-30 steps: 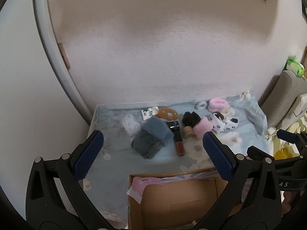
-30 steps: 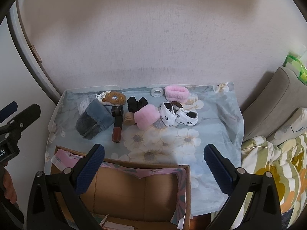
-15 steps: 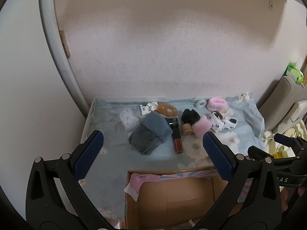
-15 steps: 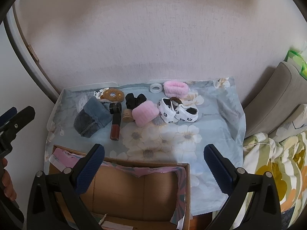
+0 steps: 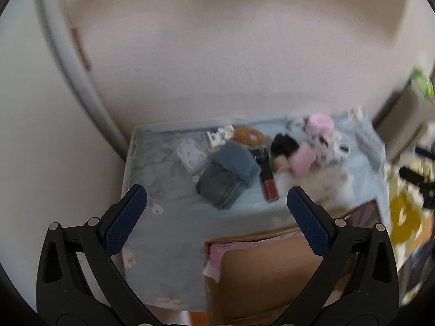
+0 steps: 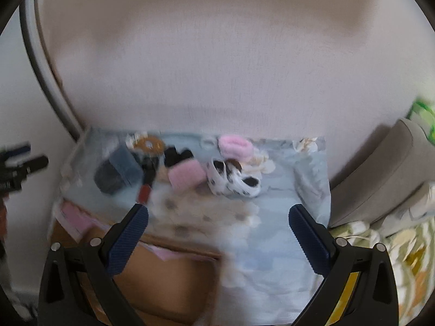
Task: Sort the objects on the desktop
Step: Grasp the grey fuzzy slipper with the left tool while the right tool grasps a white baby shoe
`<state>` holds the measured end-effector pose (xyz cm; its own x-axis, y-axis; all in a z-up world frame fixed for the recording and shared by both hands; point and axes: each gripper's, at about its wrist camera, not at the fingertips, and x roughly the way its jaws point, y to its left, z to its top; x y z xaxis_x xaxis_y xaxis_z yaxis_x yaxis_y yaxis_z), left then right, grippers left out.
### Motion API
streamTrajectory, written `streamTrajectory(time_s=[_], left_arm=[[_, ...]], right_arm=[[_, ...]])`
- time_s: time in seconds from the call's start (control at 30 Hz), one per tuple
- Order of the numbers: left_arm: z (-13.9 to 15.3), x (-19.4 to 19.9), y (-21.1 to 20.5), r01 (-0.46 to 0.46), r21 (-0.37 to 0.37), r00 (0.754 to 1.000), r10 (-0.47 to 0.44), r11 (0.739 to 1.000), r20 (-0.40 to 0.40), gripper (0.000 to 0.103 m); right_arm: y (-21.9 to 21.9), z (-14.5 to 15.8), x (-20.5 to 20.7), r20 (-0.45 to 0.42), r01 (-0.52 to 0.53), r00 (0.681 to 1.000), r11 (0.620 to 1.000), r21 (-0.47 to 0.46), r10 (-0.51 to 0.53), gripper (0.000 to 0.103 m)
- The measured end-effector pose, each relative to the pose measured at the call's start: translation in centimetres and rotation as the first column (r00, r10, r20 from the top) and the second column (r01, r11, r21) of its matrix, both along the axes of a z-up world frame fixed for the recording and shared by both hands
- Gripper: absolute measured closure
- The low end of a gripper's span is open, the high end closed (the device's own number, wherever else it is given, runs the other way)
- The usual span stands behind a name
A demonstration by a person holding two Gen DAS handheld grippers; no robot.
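A small table with a pale blue floral cloth (image 5: 168,217) carries a row of objects at its far side: a folded grey-blue cloth (image 5: 227,174), a clear plastic case (image 5: 190,154), a brown ring (image 5: 248,135), a red lip gloss tube (image 5: 267,179), a black scrunchie (image 5: 282,145), pink fluffy bands (image 6: 186,175) (image 6: 235,145) and black-and-white spotted items (image 6: 233,179). An open cardboard box (image 5: 272,266) stands at the near edge. My left gripper (image 5: 217,212) is open and empty, above the table's near left. My right gripper (image 6: 218,226) is open and empty, above the near right.
A white wall rises behind the table, with a curved white frame (image 5: 78,76) at the left. A grey cushion (image 6: 386,168) and floral bedding (image 6: 402,247) lie right of the table. Both views are motion-blurred.
Both grippers have swung outward: the left view shifted left, so the box now sits to the right; the right view shifted right, so the box sits to the left. Both stayed open.
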<state>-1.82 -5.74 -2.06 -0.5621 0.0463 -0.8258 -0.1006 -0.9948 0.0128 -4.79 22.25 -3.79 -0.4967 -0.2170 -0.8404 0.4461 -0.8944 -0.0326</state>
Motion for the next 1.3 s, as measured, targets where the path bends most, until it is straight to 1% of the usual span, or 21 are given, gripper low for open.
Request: streamTrajectory(time_s=[0.07, 0.17, 0.23, 0.33, 0.43, 0.47, 0.57, 0.7, 0.77, 0.8, 0.83, 0.87, 0.9, 0.93, 0.97, 1.0, 1.03, 1.07, 1.13, 1.17, 1.3], left_arm=[[-0.9, -1.2, 0.2, 0.061, -0.03, 0.998, -0.06, 0.998, 0.024, 0.0], [-2.4, -3.4, 0.3, 0.134, -0.051, 0.99, -0.131, 0.99, 0.054, 0.0], [-3.8, -5.0, 0.4, 0.165, -0.063, 0.985, -0.161, 0.984, 0.07, 0.0], [-6.6, -7.7, 0.9, 0.227, -0.078, 0.97, -0.218, 0.971, 0.111, 0.0], [-9.7, -9.6, 1.4, 0.313, -0.08, 0.943, -0.299, 0.947, 0.15, 0.0], [-10.7, -10.0, 1.6, 0.329, -0.076, 0.935, -0.313, 0.941, 0.165, 0.001], [-13.5, -11.0, 2.0, 0.355, -0.07, 0.918, -0.334, 0.932, 0.213, 0.005], [-15.8, -11.7, 2.8, 0.393, -0.078, 0.899, -0.364, 0.916, 0.244, 0.009], [-16.5, -11.7, 3.3, 0.414, -0.084, 0.888, -0.382, 0.906, 0.255, 0.01], [-16.7, -11.8, 3.5, 0.425, -0.085, 0.883, -0.392, 0.901, 0.259, 0.012], [-17.0, -11.8, 3.8, 0.434, -0.082, 0.877, -0.401, 0.897, 0.264, 0.015], [-17.2, -11.9, 4.0, 0.444, -0.074, 0.87, -0.41, 0.893, 0.272, 0.02], [-17.3, -11.9, 4.1, 0.45, -0.065, 0.866, -0.417, 0.891, 0.277, 0.022], [-17.4, -12.0, 4.2, 0.455, -0.053, 0.861, -0.424, 0.889, 0.281, 0.028], [-17.4, -11.9, 4.2, 0.457, -0.033, 0.857, -0.43, 0.889, 0.284, 0.035], [-17.5, -11.9, 4.2, 0.456, -0.017, 0.855, -0.433, 0.89, 0.285, 0.039], [-17.5, -11.9, 4.2, 0.458, 0.0, 0.852, -0.439, 0.889, 0.287, 0.049], [-17.5, -11.9, 4.2, 0.461, 0.016, 0.848, -0.445, 0.887, 0.288, 0.056], [-17.3, -11.8, 4.2, 0.465, 0.026, 0.845, -0.452, 0.885, 0.286, 0.064], [-17.2, -11.7, 4.2, 0.463, 0.034, 0.844, -0.453, 0.885, 0.286, 0.066], [-16.5, -11.0, 3.8, 0.459, 0.042, 0.847, -0.451, 0.888, 0.28, 0.071]], right_arm=[[0.4, -0.7, -1.1, 0.025, -0.031, 0.999, 1.0, 0.007, 0.031, 0.0], [0.7, -2.1, -3.0, 0.067, -0.064, 0.996, 0.998, -0.003, 0.064, 0.0], [0.9, -3.5, -4.6, 0.088, -0.091, 0.992, 0.996, -0.006, 0.091, 0.0], [1.0, -6.7, -7.7, 0.131, -0.137, 0.983, 0.99, 0.033, 0.132, 0.0], [1.4, -10.3, -10.5, 0.18, -0.184, 0.969, 0.98, 0.08, 0.167, 0.0], [1.4, -11.6, -11.5, 0.198, -0.206, 0.962, 0.975, 0.082, 0.187, 0.0], [1.2, -14.1, -13.1, 0.226, -0.243, 0.95, 0.964, 0.112, 0.213, 0.001], [0.2, -16.3, -14.0, 0.247, -0.305, 0.932, 0.944, 0.129, 0.267, 0.005], [-0.3, -17.2, -14.1, 0.257, -0.336, 0.922, 0.93, 0.152, 0.291, 0.011], [-0.6, -17.6, -14.2, 0.267, -0.349, 0.916, 0.923, 0.161, 0.3, 0.018], [-0.7, -17.9, -14.2, 0.275, -0.358, 0.912, 0.919, 0.167, 0.305, 0.031], [-0.9, -18.3, -14.2, 0.295, -0.371, 0.903, 0.913, 0.168, 0.313, 0.038], [-0.9, -18.2, -14.3, 0.298, -0.374, 0.899, 0.917, 0.141, 0.321, 0.046], [-0.9, -18.0, -14.3, 0.303, -0.376, 0.896, 0.918, 0.126, 0.325, 0.057], [-0.9, -17.9, -14.3, 0.309, -0.378, 0.893, 0.918, 0.123, 0.326, 0.061], [-0.9, -17.8, -14.2, 0.309, -0.379, 0.893, 0.917, 0.127, 0.326, 0.063], [-0.8, -17.6, -14.1, 0.308, -0.383, 0.892, 0.915, 0.129, 0.33, 0.067], [-0.8, -17.5, -13.8, 0.305, -0.388, 0.891, 0.912, 0.132, 0.335, 0.068], [-0.6, -17.2, -13.6, 0.304, -0.385, 0.893, 0.913, 0.133, 0.332, 0.069], [-0.4, -17.0, -13.5, 0.307, -0.379, 0.894, 0.916, 0.128, 0.327, 0.07], [0.4, -16.0, -12.8, 0.305, -0.355, 0.9, 0.929, 0.105, 0.31, 0.07]])
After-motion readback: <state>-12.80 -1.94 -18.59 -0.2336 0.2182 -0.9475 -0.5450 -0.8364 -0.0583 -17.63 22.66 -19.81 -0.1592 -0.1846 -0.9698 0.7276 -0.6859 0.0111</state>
